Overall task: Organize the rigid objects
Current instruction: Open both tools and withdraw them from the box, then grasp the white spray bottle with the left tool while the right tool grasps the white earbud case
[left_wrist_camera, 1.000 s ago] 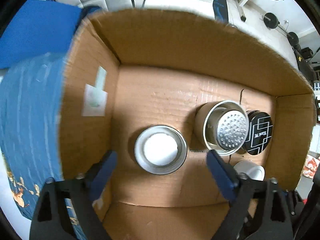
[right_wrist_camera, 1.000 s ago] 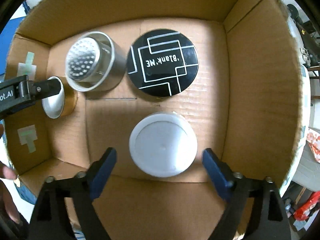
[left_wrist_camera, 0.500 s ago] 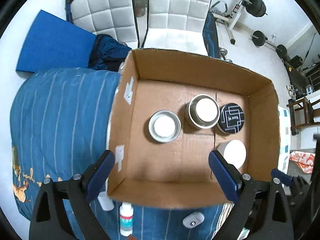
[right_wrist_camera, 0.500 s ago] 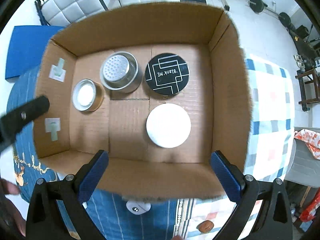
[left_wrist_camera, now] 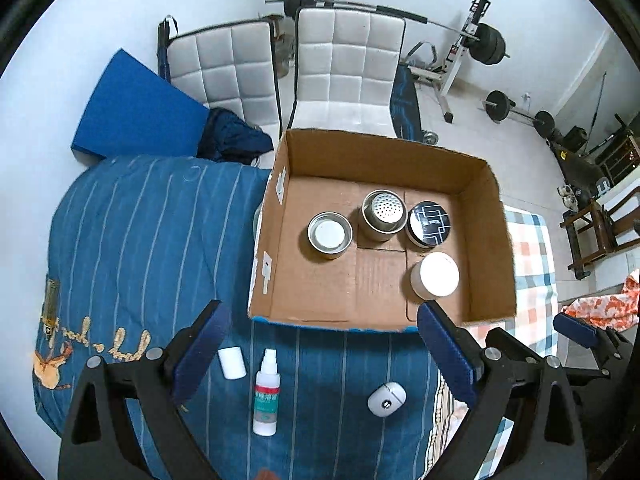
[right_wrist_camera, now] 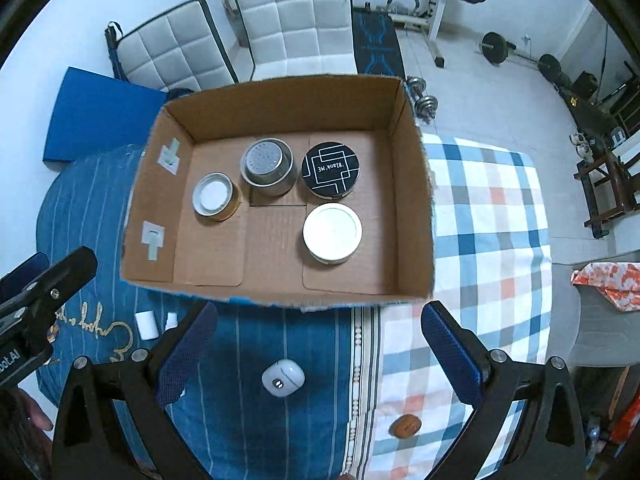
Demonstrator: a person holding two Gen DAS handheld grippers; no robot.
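So both my claws have pulled way up and back since a second ago. Back then the cardboard box [right_wrist_camera: 280, 280] filled both views wall to wall; now I see the whole box sitting mid-frame on the blue striped blanket [left_wrist_camera: 140, 240], with the room around it.

Inside it there are four containers: the small tin with the white inside [right_wrist_camera: 213, 196] at the left, the metal shaker can [right_wrist_camera: 268, 166] next to it, the black lidded tin [right_wrist_camera: 330, 169] just beside that on the right, and the white lidded jar [right_wrist_camera: 332, 232] below the black one. My read is that the jar and the small tin are freshly placed and this round of packing is done.

My right claw [right_wrist_camera: 320, 354] is spread wide with nothing between the pads, and so is my left claw [left_wrist_camera: 320, 354], empty too.

Still loose, lower part of the left view: a spray bottle [left_wrist_camera: 266, 396], a small white cylinder [left_wrist_camera: 232, 362] just left of it, and a white earbud-style case [left_wrist_camera: 386, 398] to the right. A small brown thing [right_wrist_camera: 406, 426] lies on the checked cloth [right_wrist_camera: 492, 220], bottom of the right view.

Room-wise, the box floor's lower left half is bare, so plenty of landing space. The near wall sits right above my fingertips in both views, so I'd have to clear that edge going back in.
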